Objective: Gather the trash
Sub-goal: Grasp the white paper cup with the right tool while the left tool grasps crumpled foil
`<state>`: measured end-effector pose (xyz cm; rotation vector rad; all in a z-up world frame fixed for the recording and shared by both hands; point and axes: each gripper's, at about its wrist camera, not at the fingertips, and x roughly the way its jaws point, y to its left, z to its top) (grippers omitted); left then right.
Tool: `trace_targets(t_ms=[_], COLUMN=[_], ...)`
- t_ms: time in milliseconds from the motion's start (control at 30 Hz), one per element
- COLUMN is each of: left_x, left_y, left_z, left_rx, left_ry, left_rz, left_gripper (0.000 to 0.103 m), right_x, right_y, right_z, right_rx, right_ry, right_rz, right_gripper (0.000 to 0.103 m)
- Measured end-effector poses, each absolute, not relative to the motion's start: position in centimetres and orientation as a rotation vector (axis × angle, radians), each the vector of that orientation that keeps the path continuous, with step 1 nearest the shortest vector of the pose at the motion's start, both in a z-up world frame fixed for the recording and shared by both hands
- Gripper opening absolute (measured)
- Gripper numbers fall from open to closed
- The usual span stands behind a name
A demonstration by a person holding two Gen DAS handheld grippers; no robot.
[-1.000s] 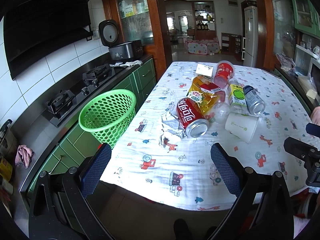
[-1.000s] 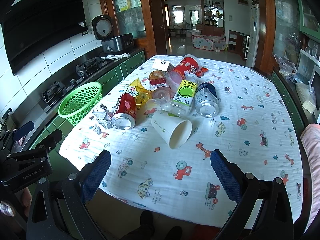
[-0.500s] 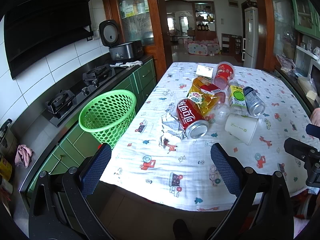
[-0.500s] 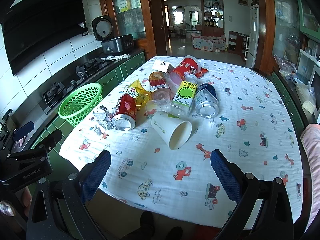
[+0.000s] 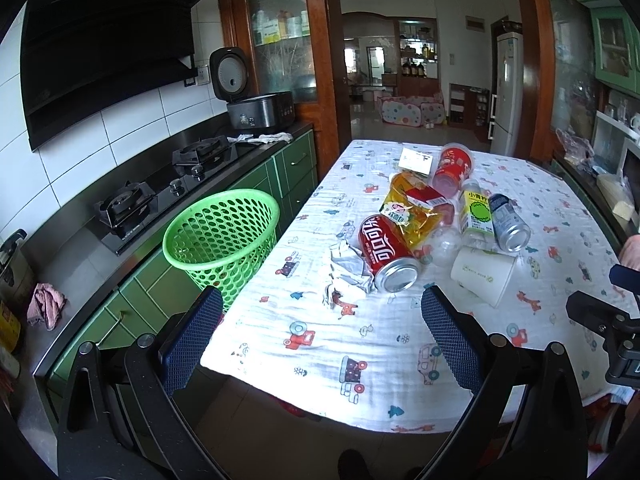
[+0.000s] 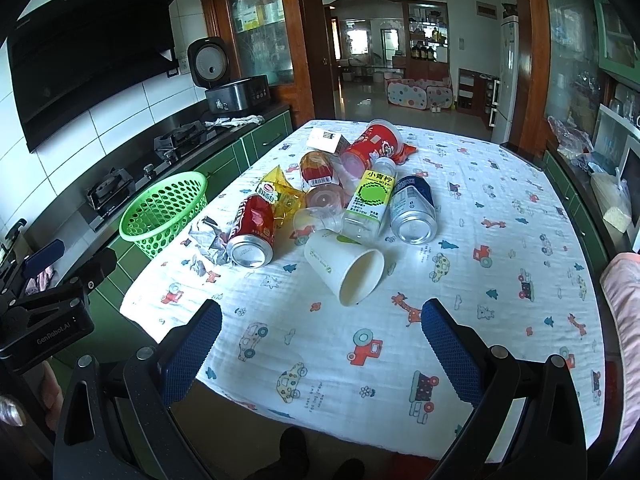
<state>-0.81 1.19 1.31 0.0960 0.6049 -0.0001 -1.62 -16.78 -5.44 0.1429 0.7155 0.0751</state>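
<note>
The trash is lying in a loose heap mid-bench: a red can [image 5: 386, 252] beside crumpled foil [image 5: 347, 270], with a white paper cup [image 6: 347, 266], a green-labelled bottle [image 6: 370, 200] and a silver can [image 6: 412, 210] past the red can. A green basket [image 5: 222, 236] is standing just off the bench edge nearest that can, apparently empty. Nothing has shifted over the last second; both the left gripper [image 5: 320, 336] and right gripper [image 6: 320, 336] are hanging spread and empty, so collecting is not yet starting.

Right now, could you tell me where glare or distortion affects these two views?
Left wrist view: sunlight washes out the tablecloth's near edge; fisheye bends the range hood. Right wrist view: milder glare at the cloth's left corner; door frames curve.
</note>
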Motion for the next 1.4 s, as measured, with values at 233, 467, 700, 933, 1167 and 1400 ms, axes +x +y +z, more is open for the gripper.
trace_targets(t_ms=[233,467,700,933,1167,1400], left_x=[-0.6,-0.1,1.3,3.8,6.9,9.8], left_y=[1.6,2.0,2.3,2.6,3.4,3.2], left_z=[1.2,1.0,0.6,-0.1,-1.4,-3.3], left_rx=[0.083,0.086,0.095,0.099,0.047,0.042], left_ry=[0.611,0.619,0.64,0.677,0.752,0.81], left_rz=[0.007,0.013,0.022,0.018,-0.026,-0.086], left_gripper=[0.098,0.098,0.098,0.093,0.078,0.073], right_x=[-1.7,-1.5,-0.1,2.4,6.3,10.7], right_y=[-16.7,-16.6,-16.5,-17.4,-18.2,-18.2], right_z=[-5.4,-5.5,-6.1,-7.2,-8.5,-10.4], right_rx=[0.139,0.132,0.106,0.089,0.065,-0.027], right_ry=[0.713,0.713,0.727,0.759,0.822,0.91], right_rz=[0.075,0.083,0.111,0.139,0.196,0.27], right_gripper=[0.097,0.097,0.096,0.095,0.08,0.076])
